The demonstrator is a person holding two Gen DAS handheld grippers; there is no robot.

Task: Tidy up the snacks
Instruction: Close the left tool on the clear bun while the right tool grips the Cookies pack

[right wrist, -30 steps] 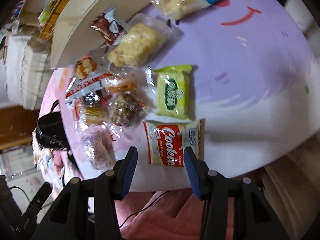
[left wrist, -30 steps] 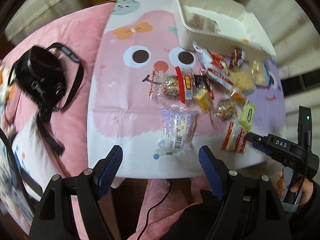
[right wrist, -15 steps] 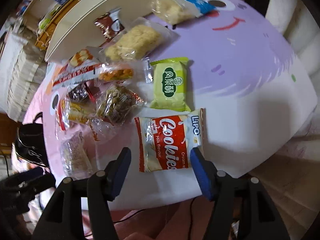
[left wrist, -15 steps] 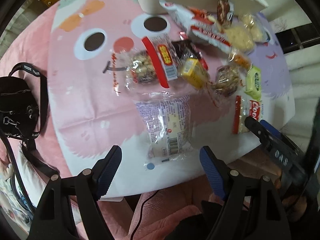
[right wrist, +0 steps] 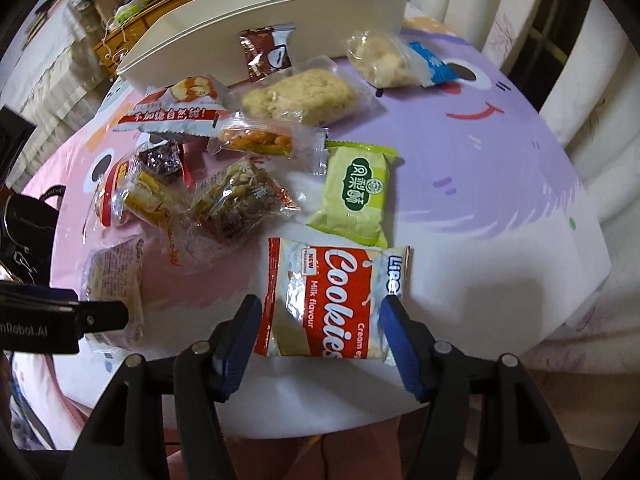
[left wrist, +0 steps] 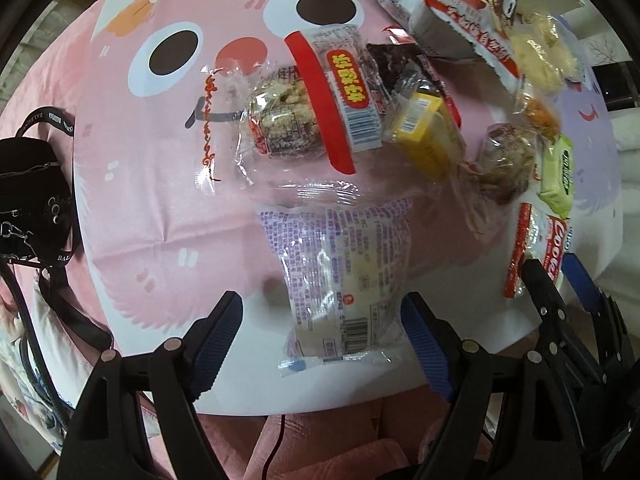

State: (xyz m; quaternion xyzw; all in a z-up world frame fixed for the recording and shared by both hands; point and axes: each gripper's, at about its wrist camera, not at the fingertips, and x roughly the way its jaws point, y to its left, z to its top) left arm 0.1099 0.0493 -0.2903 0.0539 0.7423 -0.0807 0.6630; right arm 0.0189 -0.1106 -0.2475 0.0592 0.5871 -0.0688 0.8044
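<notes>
Both fisheye views: dim, warm indoor light w/ a pink-purple cast. Strong barrel distortion; black vignette rings the corners. Left wrist view: glare streaks on the clear wrapper [left wrist: 340, 268], far packets at top right soft and smeared. Right wrist view: sharper centre, print on the cookie packet [right wrist: 334, 300] legible; soft shadows on the tablecloth [right wrist: 500, 184] near its front edge; background blurred.

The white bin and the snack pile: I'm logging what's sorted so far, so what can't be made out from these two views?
- White bin: its inside is hidden by its own wall in the right wrist view and cut off by the top edge in the left wrist view.
- Cookies pack: in the left wrist view the right gripper covers its near end.
- Clear-wrapped snack: in the right wrist view the left gripper's body overlaps it; print too small to read.
</notes>
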